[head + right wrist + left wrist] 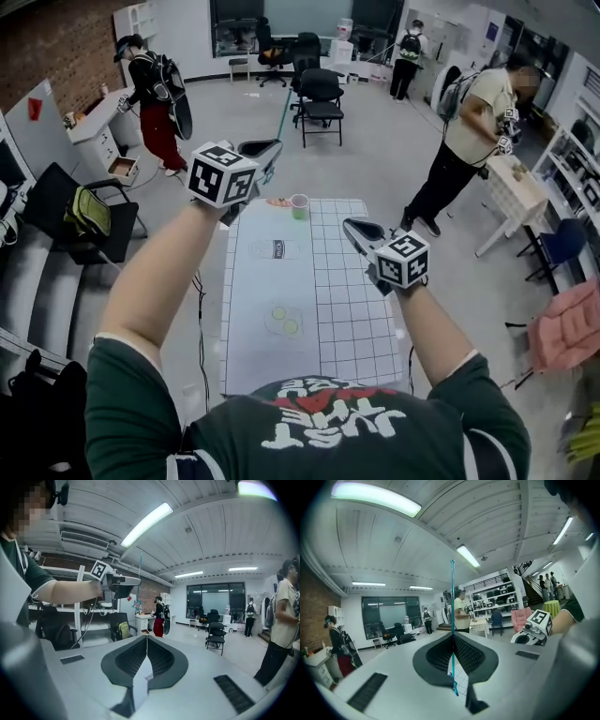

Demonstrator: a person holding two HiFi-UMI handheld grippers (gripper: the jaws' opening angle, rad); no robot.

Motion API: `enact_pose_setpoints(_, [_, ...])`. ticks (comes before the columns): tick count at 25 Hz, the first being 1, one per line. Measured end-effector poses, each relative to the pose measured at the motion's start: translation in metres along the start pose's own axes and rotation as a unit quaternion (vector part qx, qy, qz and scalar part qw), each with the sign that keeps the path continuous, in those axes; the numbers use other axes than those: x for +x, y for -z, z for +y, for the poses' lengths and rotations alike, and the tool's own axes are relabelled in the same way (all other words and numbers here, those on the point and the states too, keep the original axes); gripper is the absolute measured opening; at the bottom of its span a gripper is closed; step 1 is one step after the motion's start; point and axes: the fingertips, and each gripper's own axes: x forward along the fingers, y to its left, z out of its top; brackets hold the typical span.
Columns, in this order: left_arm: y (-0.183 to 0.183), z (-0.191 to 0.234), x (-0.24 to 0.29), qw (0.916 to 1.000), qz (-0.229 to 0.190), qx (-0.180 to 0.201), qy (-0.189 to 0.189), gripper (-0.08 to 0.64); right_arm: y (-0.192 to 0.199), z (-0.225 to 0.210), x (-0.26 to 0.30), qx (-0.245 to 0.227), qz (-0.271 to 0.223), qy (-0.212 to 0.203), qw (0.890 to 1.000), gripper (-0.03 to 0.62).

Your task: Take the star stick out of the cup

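Observation:
My left gripper (pixel 270 147) is raised high over the far end of the table, shut on the thin teal star stick (pixel 284 112). In the left gripper view the stick (pixel 452 597) runs straight up from between the closed pads of the left gripper (pixel 453 637). The right gripper view shows the star (pixel 137 604) hanging below the left gripper (pixel 123 581). The green cup (pixel 299 206) stands on the far end of the white table (pixel 272 309), well below the stick. My right gripper (pixel 350 226) hovers over the table's right side; in its own view the right gripper (pixel 146 638) is shut and empty.
A small pinkish thing (pixel 278 202) lies beside the cup. Printed outlines mark the table's left half and a grid (pixel 347 300) its right. Black office chairs (pixel 321 103) stand beyond the table. Persons stand at the far left (pixel 155 103), right (pixel 469 141) and back.

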Motion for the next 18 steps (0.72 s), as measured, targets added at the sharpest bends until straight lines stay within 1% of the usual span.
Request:
enact_pose_setpoints(4, [-0.008, -0.041, -0.008, 0.9997, 0.009, 0.005, -0.023, 0.011, 0.011, 0.000, -0.035, -0.009, 0.004, -0.030, 1.000, 0.032])
enact_pose_setpoints(9, [0.002, -0.094, -0.014, 0.9987, 0.019, -0.004, -0.046, 0.011, 0.017, -0.005, -0.079, -0.027, 0.001, -0.056, 0.998, 0.032])
enact_pose_setpoints(14, [0.027, -0.138, -0.034, 0.9968, 0.038, -0.019, -0.068, 0.011, 0.025, -0.001, -0.112, -0.033, -0.005, -0.078, 0.996, 0.032])
enact_pose_setpoints(18, [0.049, -0.161, -0.056, 0.9952, 0.045, -0.031, -0.081, 0.011, 0.036, 0.006, -0.127, -0.034, -0.008, -0.091, 0.995, 0.032])
